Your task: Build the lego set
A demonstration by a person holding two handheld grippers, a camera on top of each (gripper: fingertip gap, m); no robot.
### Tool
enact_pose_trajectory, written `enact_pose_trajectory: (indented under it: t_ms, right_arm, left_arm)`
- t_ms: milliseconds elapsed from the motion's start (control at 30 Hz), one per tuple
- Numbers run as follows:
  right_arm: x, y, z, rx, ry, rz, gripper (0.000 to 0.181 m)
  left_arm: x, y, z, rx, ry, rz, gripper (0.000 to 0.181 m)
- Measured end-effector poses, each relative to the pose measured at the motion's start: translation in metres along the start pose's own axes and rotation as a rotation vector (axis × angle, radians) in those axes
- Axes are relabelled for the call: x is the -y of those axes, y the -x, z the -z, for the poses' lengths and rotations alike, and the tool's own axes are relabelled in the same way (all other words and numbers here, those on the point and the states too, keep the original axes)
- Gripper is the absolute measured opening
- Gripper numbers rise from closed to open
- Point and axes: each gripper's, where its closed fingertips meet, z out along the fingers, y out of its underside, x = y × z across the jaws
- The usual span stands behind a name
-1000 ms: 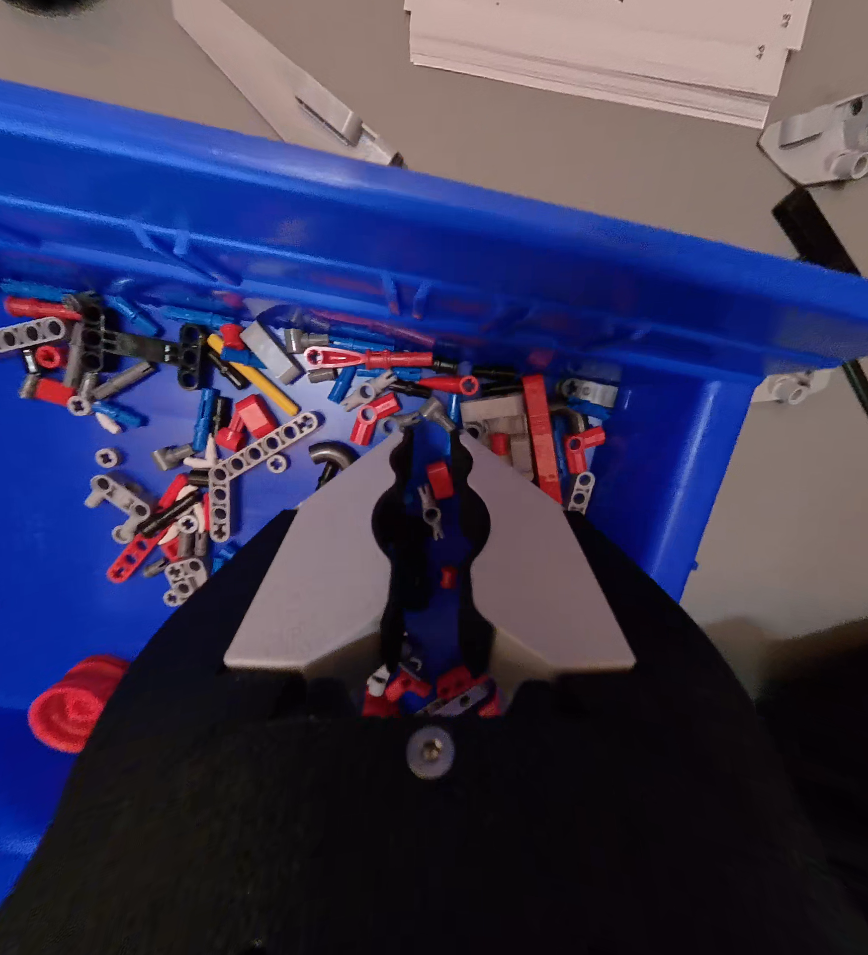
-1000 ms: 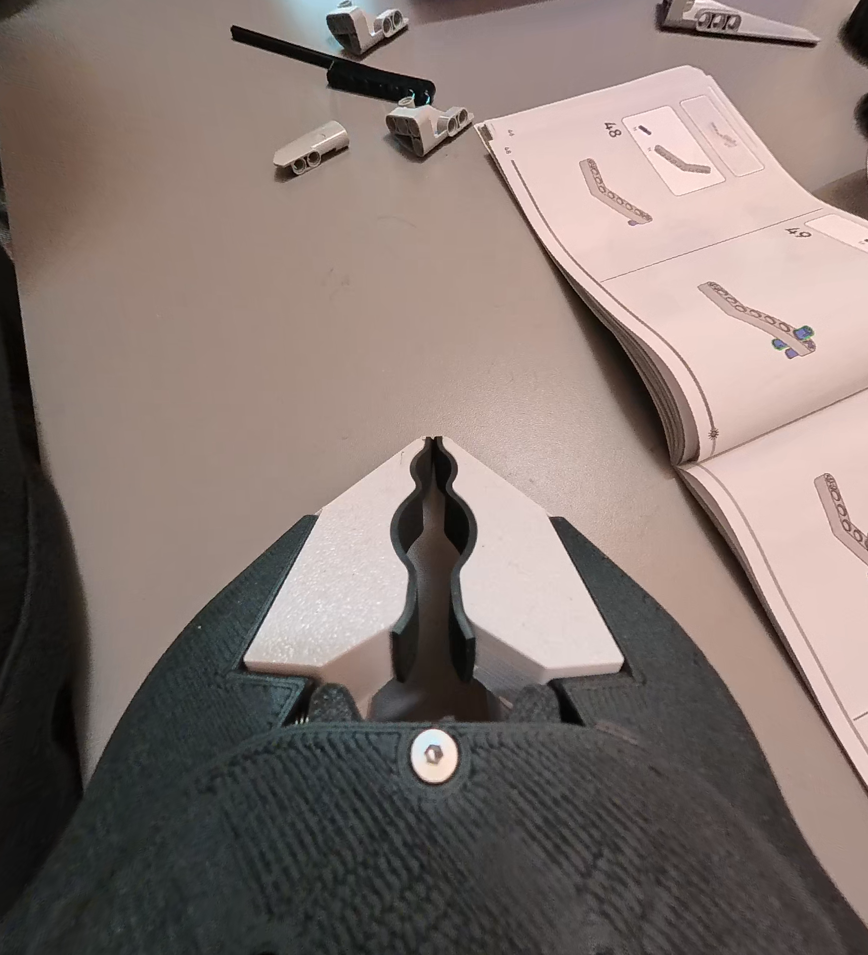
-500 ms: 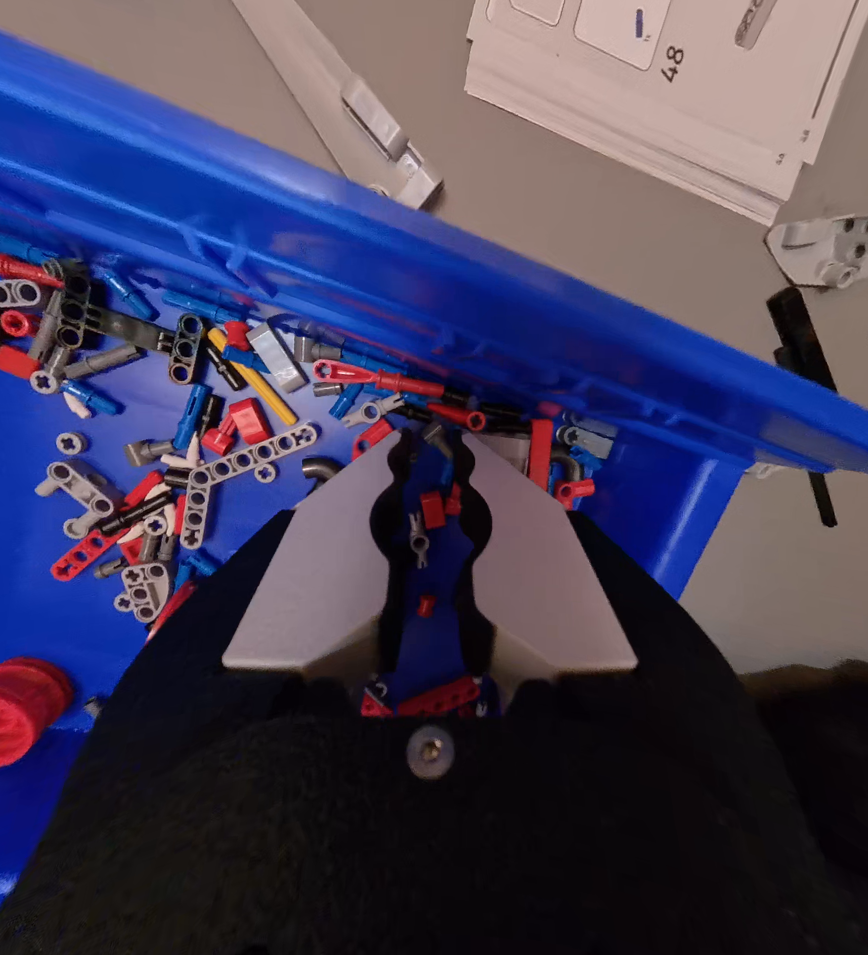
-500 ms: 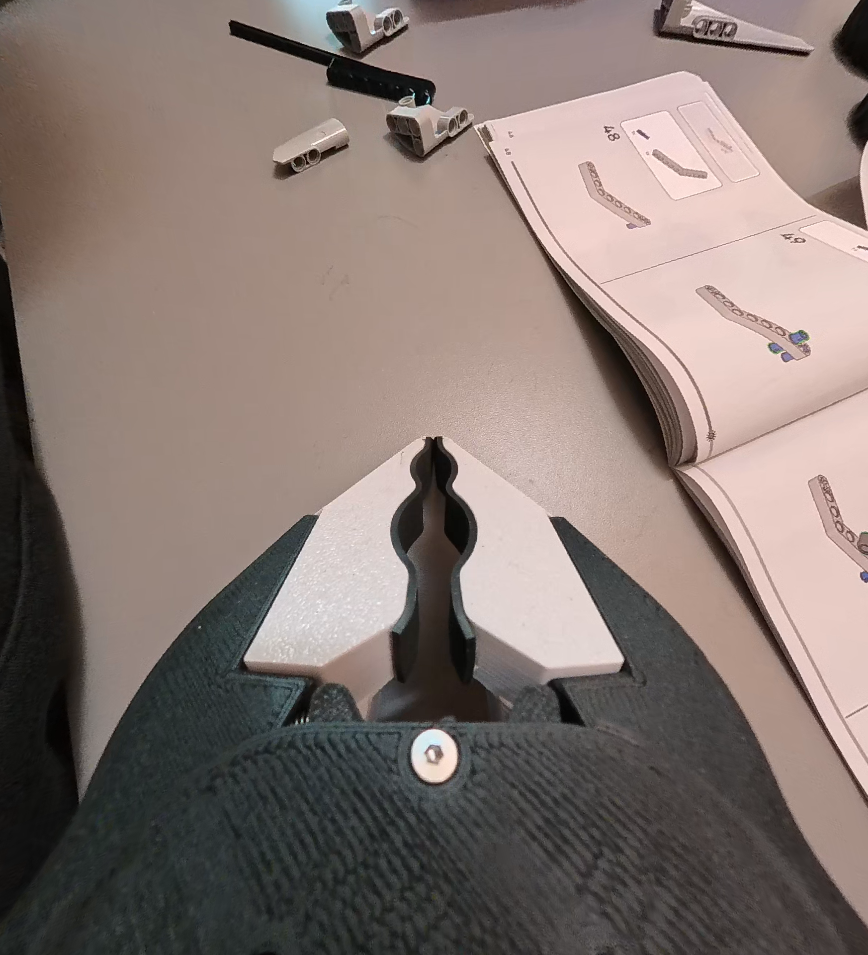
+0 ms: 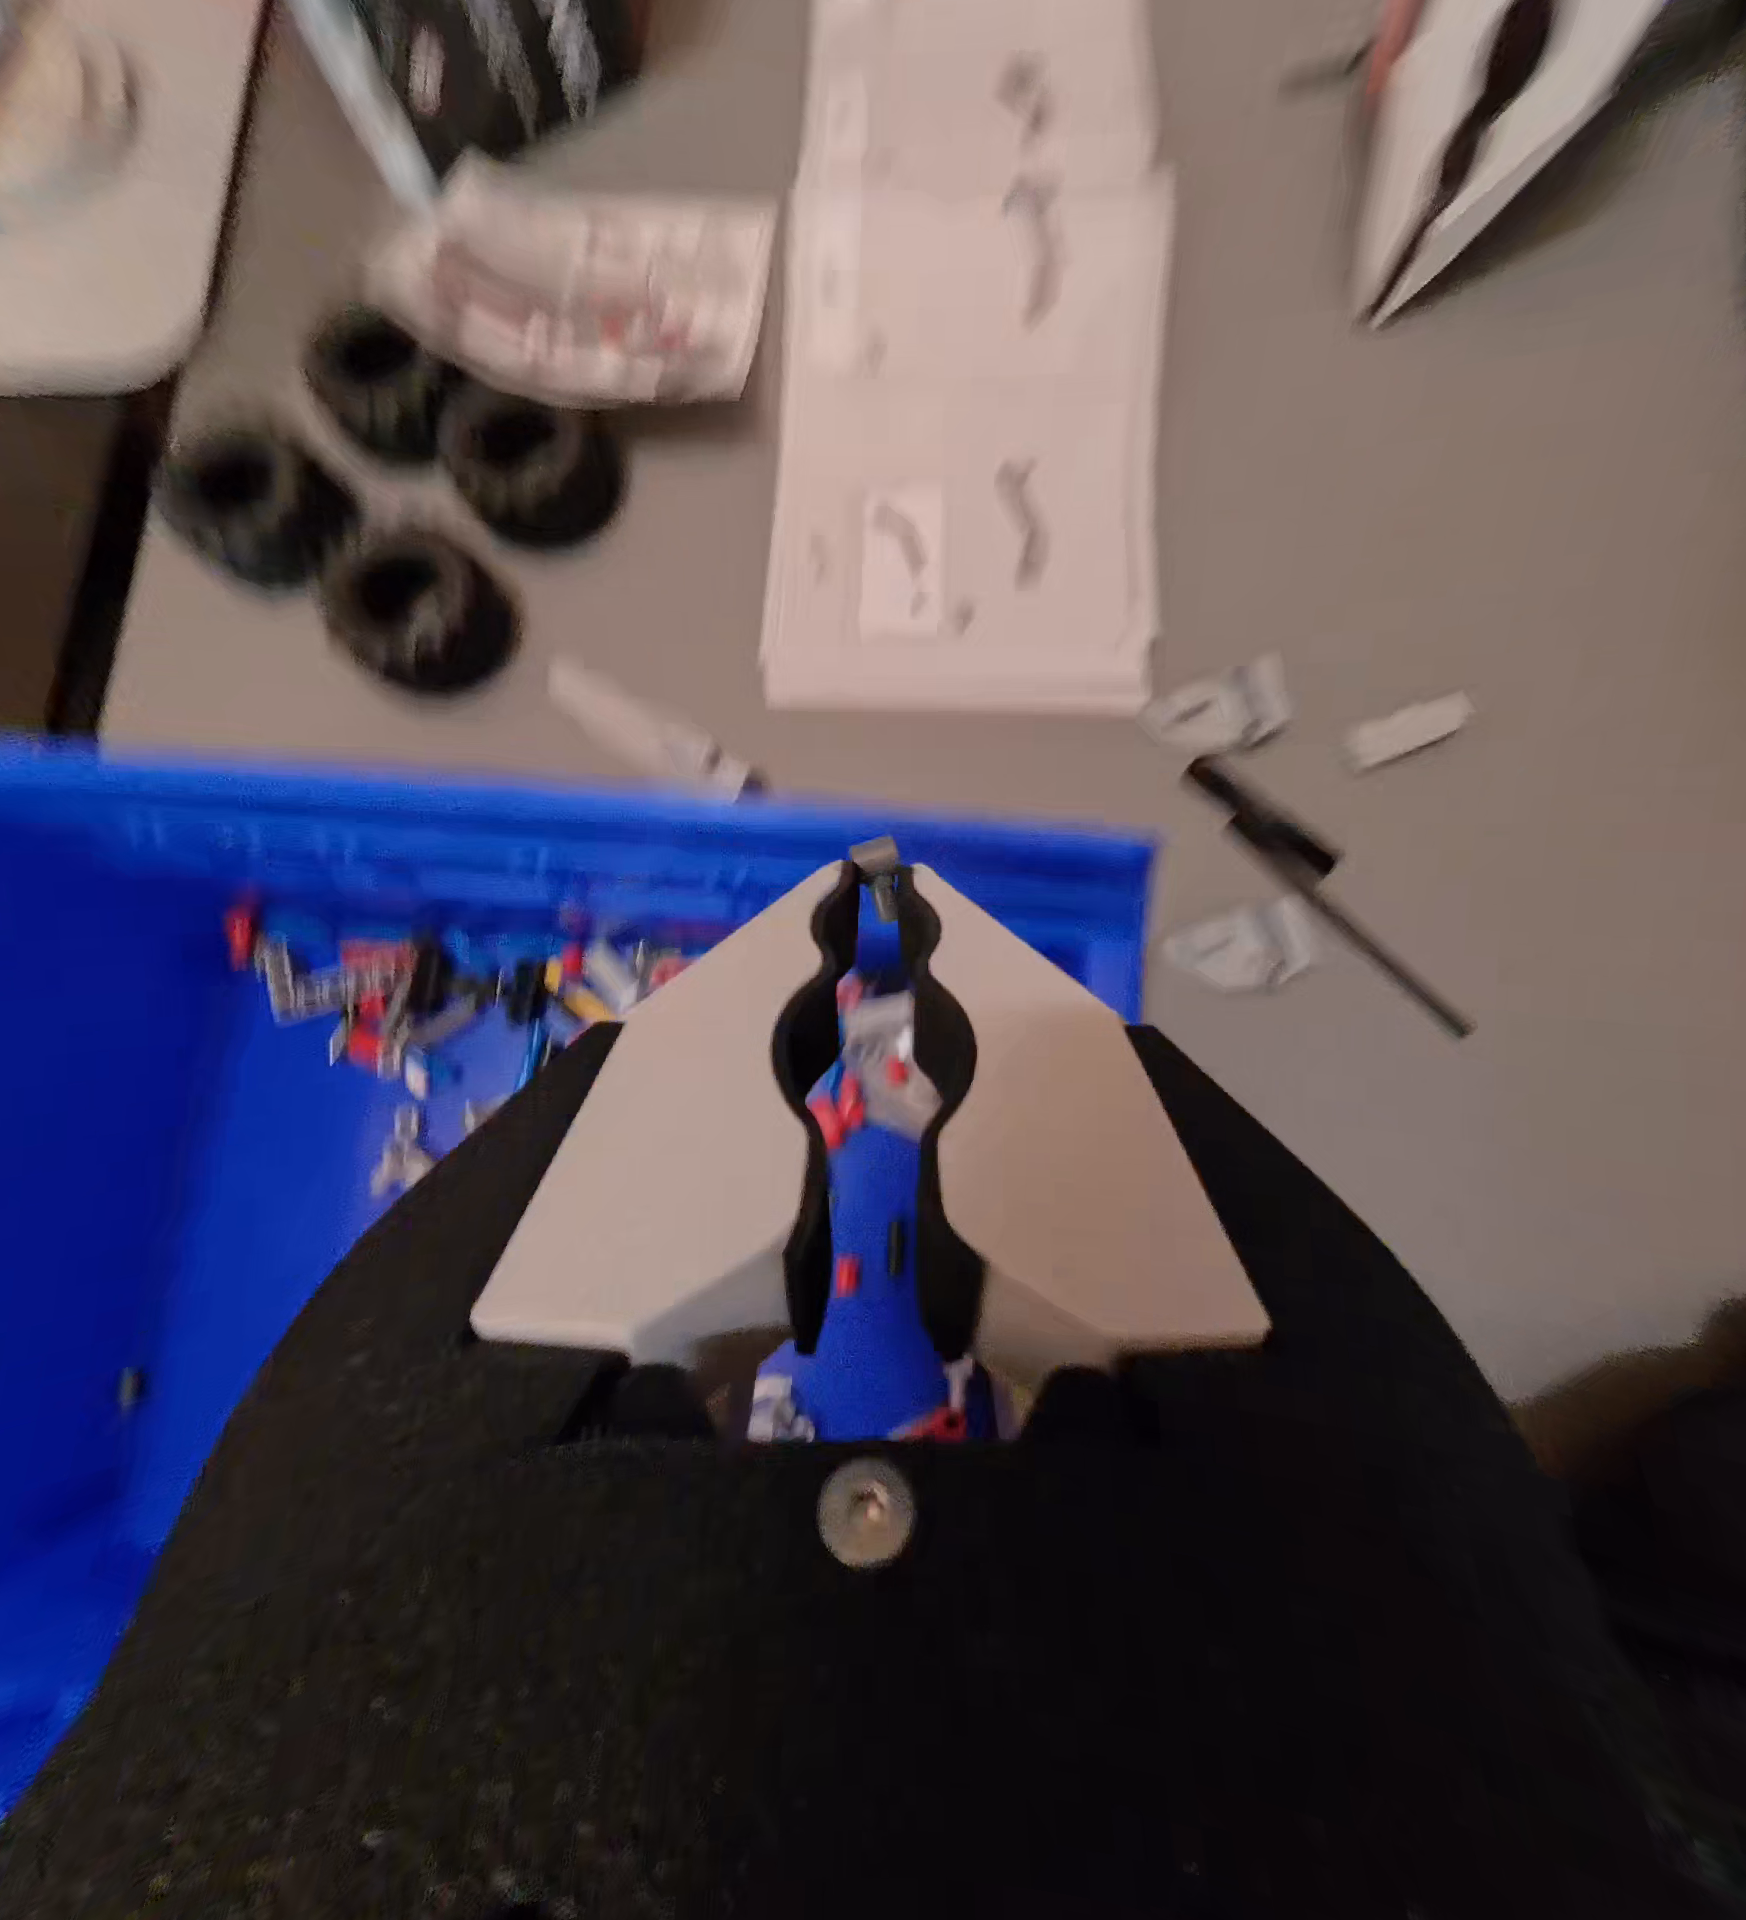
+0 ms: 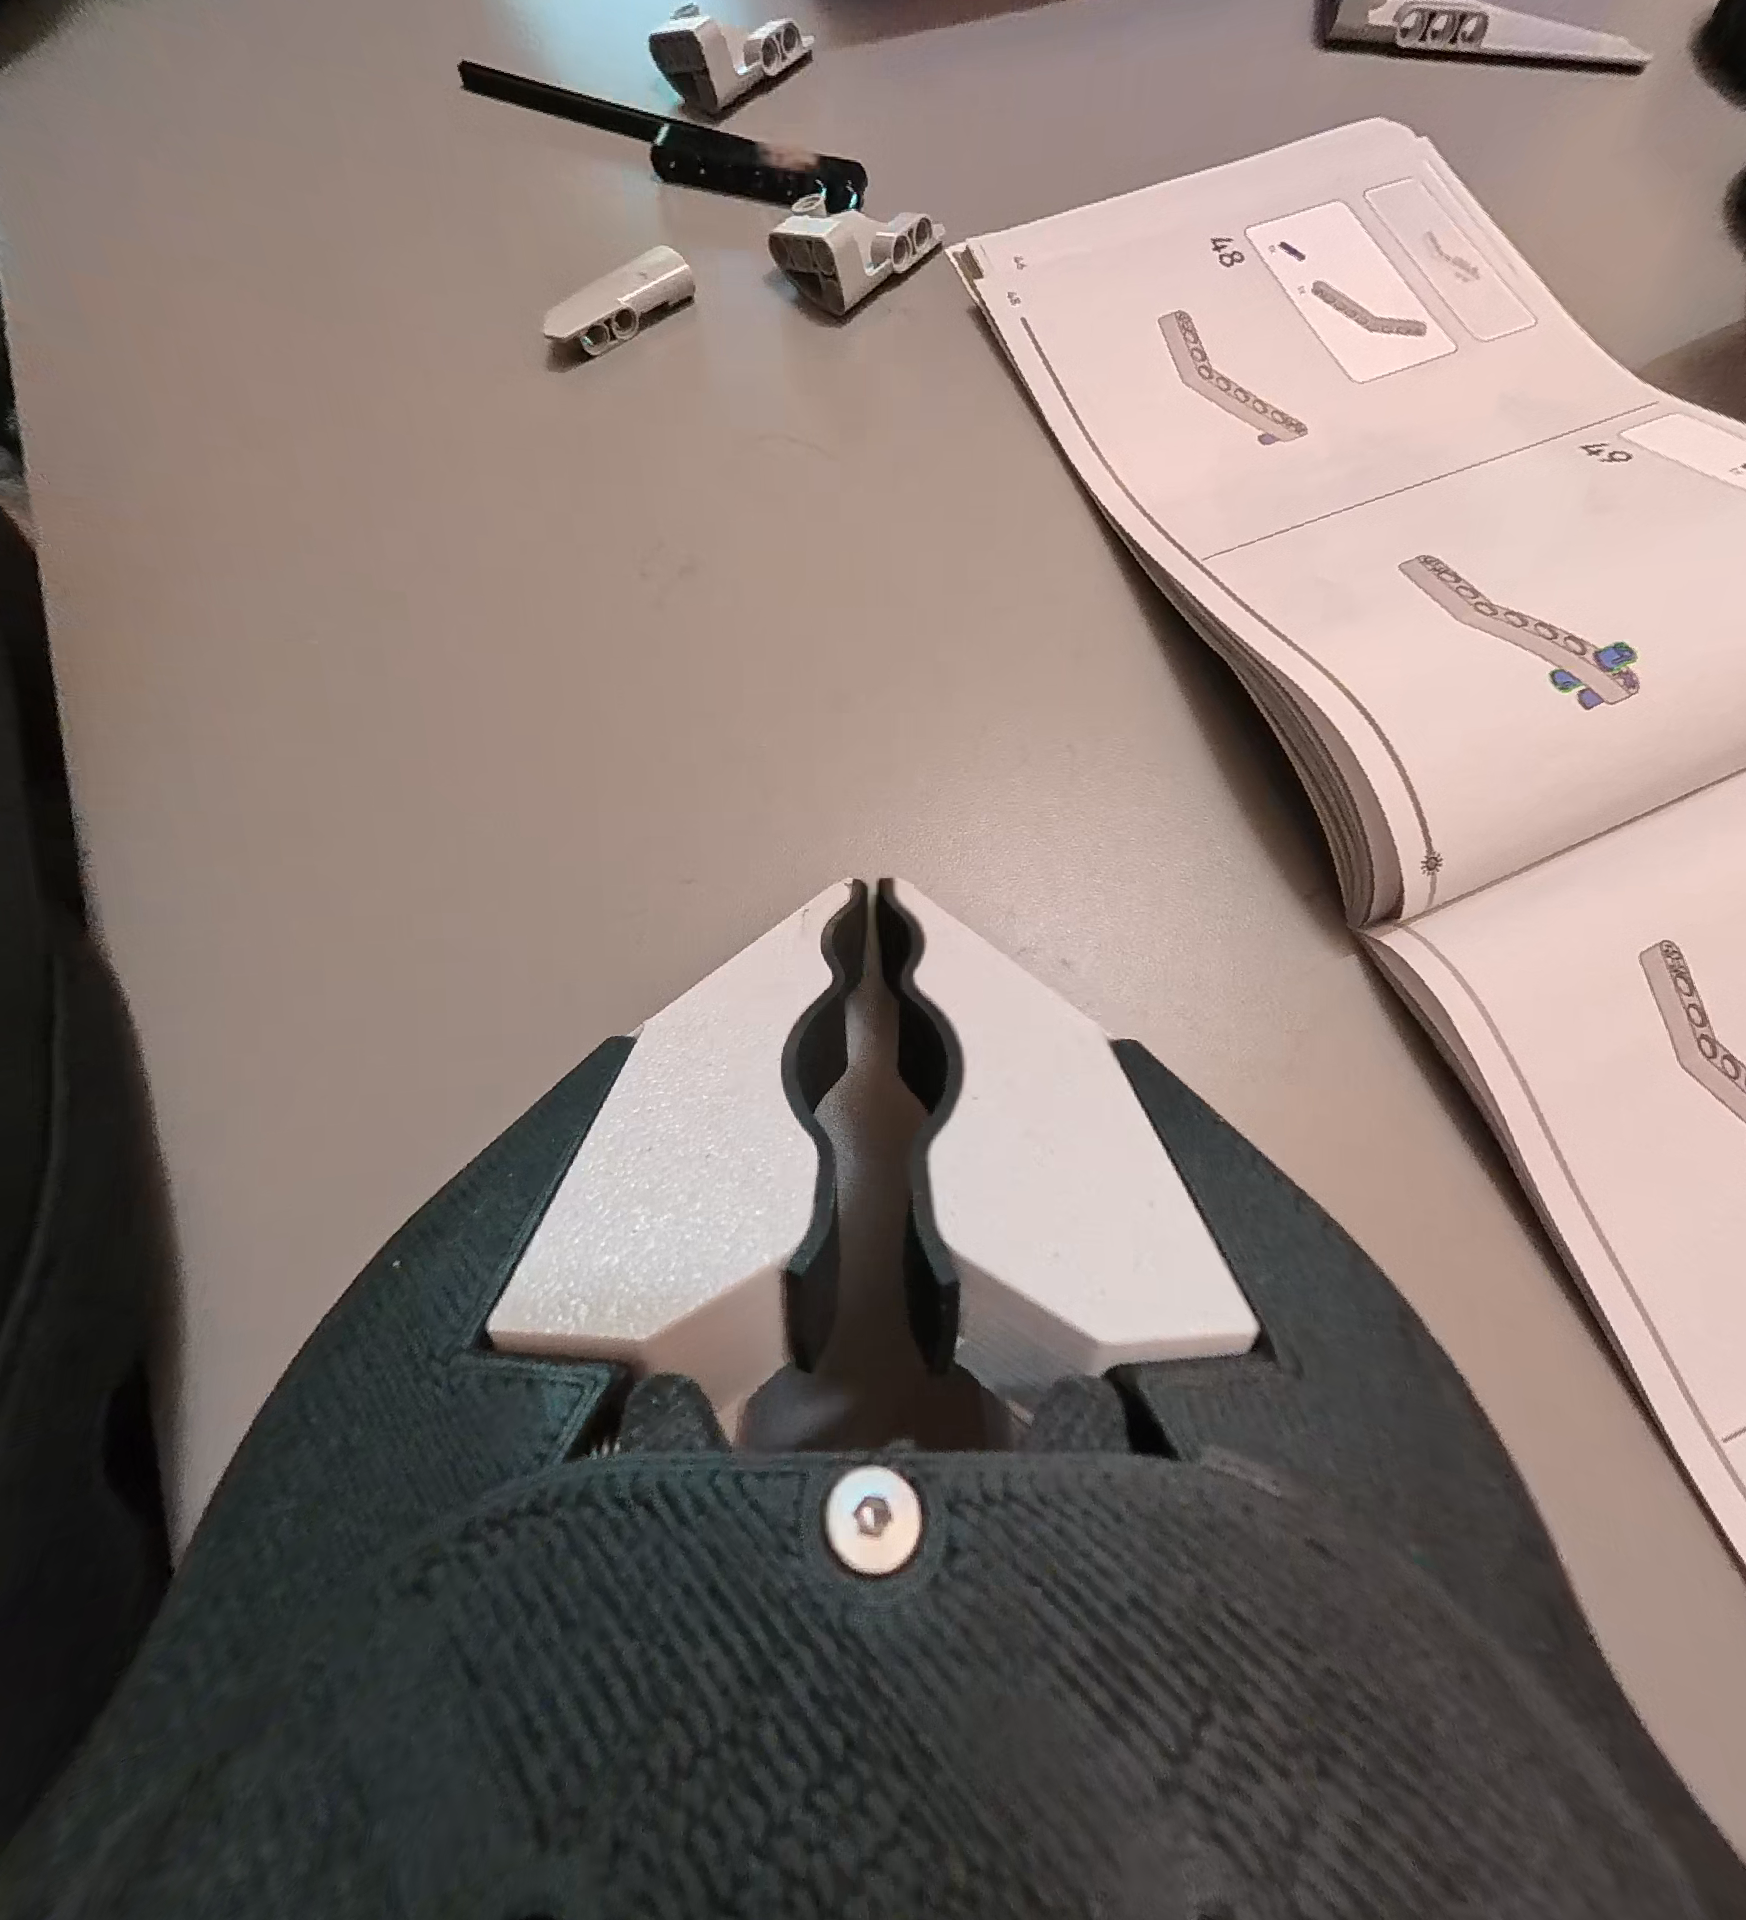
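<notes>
My left gripper [image 5: 877, 883] is shut on a small grey lego piece [image 5: 874, 854] pinched at its tips. It hangs above the far right corner of the blue bin [image 5: 536, 816], which holds several loose red, blue, grey and black lego pieces [image 5: 412, 997]. The left wrist view is blurred. My right gripper [image 6: 871, 888] is shut and empty, low over the bare grey table [image 6: 495, 623], left of the open instruction booklet [image 6: 1471, 540]. It also shows far off in the left wrist view [image 5: 1503, 135].
On the table beyond the right gripper lie a black beam with an axle [image 6: 744, 171] and grey connectors [image 6: 848, 249] [image 6: 620, 307]. In the left wrist view, several black tyres [image 5: 381, 499] and the booklet [image 5: 962, 416] lie past the bin. Left tips to right tips: about 30 cm.
My left gripper has closed on a small grey piece and risen out of the bin, and the view now tilts toward the table beyond. The right gripper has barely moved.
</notes>
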Motion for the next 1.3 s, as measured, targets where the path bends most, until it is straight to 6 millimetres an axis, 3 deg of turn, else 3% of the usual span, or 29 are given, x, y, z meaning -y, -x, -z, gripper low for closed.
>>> enact_pose_trajectory:
  t_ms: [33, 133, 233, 300, 367, 467, 567, 700, 800, 933, 1033, 1100, 1167, 1233, 1300]
  right_arm:
    - [0.000, -0.003, 0.000, -0.026, -0.002, 0.000, 0.009]
    - [0.004, -0.005, 0.009, -0.059, -0.046, -0.061, 0.017]
    - [0.008, -0.008, 0.033, -0.081, -0.113, -0.168, 0.021]
    - [-0.002, -0.014, 0.047, -0.136, -0.113, -0.214, 0.016]
    - [-0.015, -0.020, 0.057, -0.206, -0.112, -0.253, 0.014]
    - [-0.020, -0.013, 0.064, -0.205, -0.159, -0.300, 0.011]
    - [-0.023, -0.012, 0.062, -0.212, -0.163, -0.308, 0.011]
    - [-0.025, -0.006, 0.055, -0.202, -0.121, -0.267, 0.009]
    - [-0.032, -0.002, 0.044, -0.170, -0.038, -0.244, 0.011]
    - [-0.030, -0.004, 0.034, -0.211, 0.001, -0.169, 0.008]
    - [-0.029, -0.004, 0.033, -0.204, 0.001, -0.157, 0.007]
    - [-0.029, -0.003, 0.033, -0.182, -0.002, -0.174, 0.007]
    - [-0.029, -0.003, 0.033, -0.171, -0.006, -0.191, 0.006]
    - [-0.029, -0.004, 0.033, -0.158, -0.010, -0.210, 0.005]
    - [-0.029, -0.004, 0.033, -0.148, -0.013, -0.230, 0.004]
  left_arm:
    - [0.021, -0.012, 0.003, -0.019, -0.052, -0.048, 0.005]
    - [0.085, -0.064, -0.018, -0.080, -0.122, -0.240, 0.004]
    - [0.137, -0.116, -0.089, -0.092, -0.127, -0.332, 0.005]
    - [0.156, -0.151, -0.144, -0.124, -0.133, -0.296, 0.005]
    - [0.148, -0.189, -0.186, -0.225, -0.057, -0.302, 0.005]
    - [0.120, -0.184, -0.226, -0.118, 0.113, -0.371, 0.005]
    - [0.111, -0.188, -0.238, -0.164, 0.146, -0.304, 0.005]
    - [0.110, -0.179, -0.238, -0.209, 0.121, -0.194, 0.008]
    - [0.116, -0.179, -0.228, -0.257, 0.080, -0.165, 0.016]
    - [0.133, -0.160, -0.192, -0.216, 0.002, -0.146, 0.017]
    - [0.144, -0.126, -0.145, -0.104, -0.068, -0.129, 0.016]
    - [0.143, -0.081, -0.101, 0.062, -0.111, -0.104, 0.016]
    - [0.123, -0.018, -0.048, 0.289, -0.121, -0.011, 0.012]
    - [0.081, 0.032, 0.001, 0.438, -0.078, 0.144, 0.011]
    - [0.027, 0.071, 0.036, 0.554, -0.021, 0.312, 0.012]
